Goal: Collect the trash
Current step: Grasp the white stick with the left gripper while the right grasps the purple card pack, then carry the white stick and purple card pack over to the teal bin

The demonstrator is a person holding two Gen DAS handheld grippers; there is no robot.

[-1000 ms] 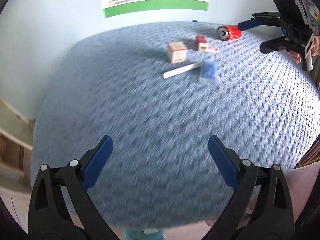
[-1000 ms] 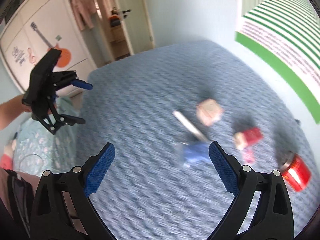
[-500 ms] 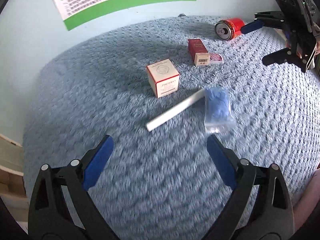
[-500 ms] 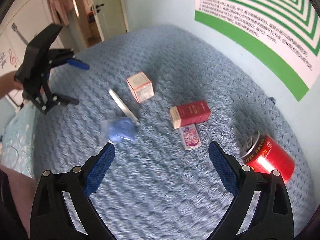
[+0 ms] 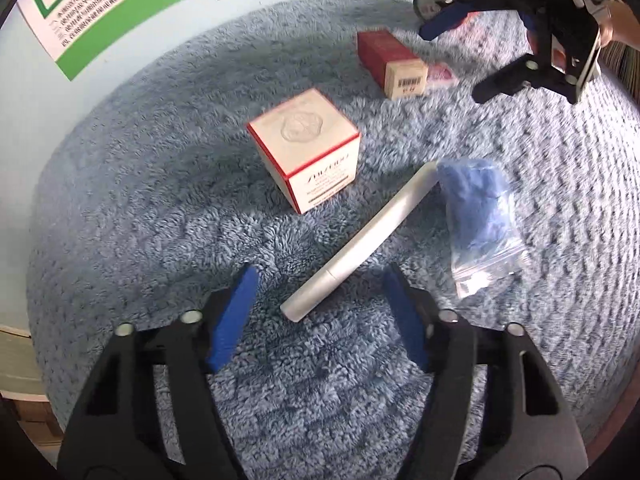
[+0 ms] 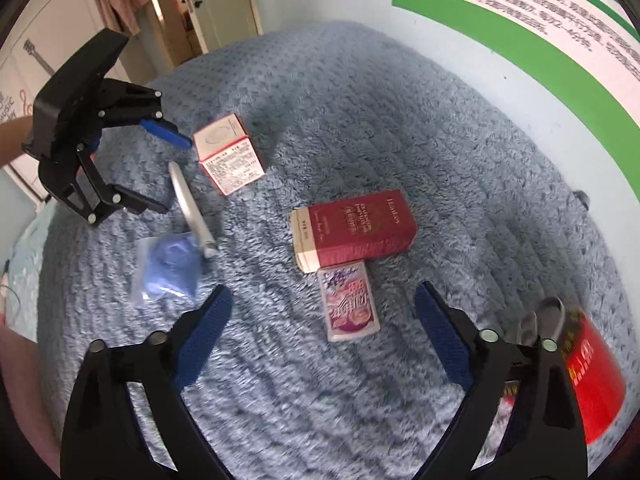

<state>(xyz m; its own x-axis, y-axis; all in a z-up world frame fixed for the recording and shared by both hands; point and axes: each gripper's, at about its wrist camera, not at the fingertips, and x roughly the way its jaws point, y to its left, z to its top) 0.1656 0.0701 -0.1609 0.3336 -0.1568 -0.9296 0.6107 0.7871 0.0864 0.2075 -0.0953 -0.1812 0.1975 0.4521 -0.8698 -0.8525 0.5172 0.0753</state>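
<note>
Blue rubber pads, set wide apart, frame our left gripper (image 5: 320,308), and the near end of the long white plastic tube (image 5: 362,242) lies right between them on the fluffy blue blanket (image 5: 160,152). Nothing is held yet; the tube rests flat and slanted, so we judge the open jaws are lined up to close across its near end. Touching the tube's far end is the clear zip bag with crumpled blue material inside (image 5: 478,220), and just behind the tube stands the white cube carton with red edges (image 5: 310,152).

Over to our right gripper (image 6: 322,334): also spread wide and empty, hovering with the small pink printed card pack (image 6: 348,300) between its tips. That pack lies butted against the dark red rectangular carton (image 6: 354,226), which lies on its side near the blanket's middle. The red drink can (image 6: 592,376) lies on its side just beyond the right finger, towards the wall-side edge of the blanket, partly hidden by the gripper frame.

Compared with half a second ago, we have both tools much closer in: the tube was well ahead of the left pads and now sits between them, and the right tool has dropped over the card pack. The trash itself has not shifted; every piece lies uncollected, and no bin shows.
</note>
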